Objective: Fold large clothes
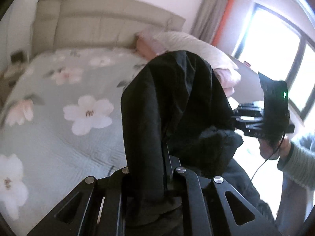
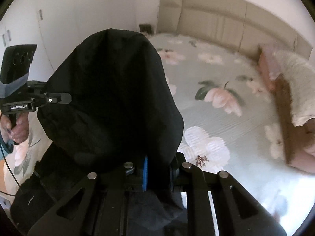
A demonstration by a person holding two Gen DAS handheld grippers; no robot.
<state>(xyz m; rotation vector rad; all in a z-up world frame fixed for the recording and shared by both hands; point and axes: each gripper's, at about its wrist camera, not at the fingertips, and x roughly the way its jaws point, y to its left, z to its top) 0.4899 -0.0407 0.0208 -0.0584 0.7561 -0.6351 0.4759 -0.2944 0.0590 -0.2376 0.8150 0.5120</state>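
Note:
A large black garment [image 1: 173, 106] hangs in the air above the bed, stretched between both grippers. My left gripper [image 1: 151, 177] is shut on one edge of it; the cloth drapes over the fingers and hides the tips. My right gripper [image 2: 155, 169] is shut on another edge of the black garment [image 2: 110, 98], with a blue pad [image 2: 145, 175] showing under the cloth. The right gripper also shows in the left wrist view [image 1: 236, 118], touching the cloth's right side. The left gripper shows in the right wrist view [image 2: 67, 99], at the cloth's left side.
A bed with a pale green floral quilt [image 1: 65, 129] lies below. A beige padded headboard [image 1: 102, 25] stands behind it. Pillows and a white fluffy blanket [image 1: 189, 45] lie at the head. A bright window [image 1: 275, 49] is at the right. White wardrobe doors [image 2: 65, 19] stand beyond the bed.

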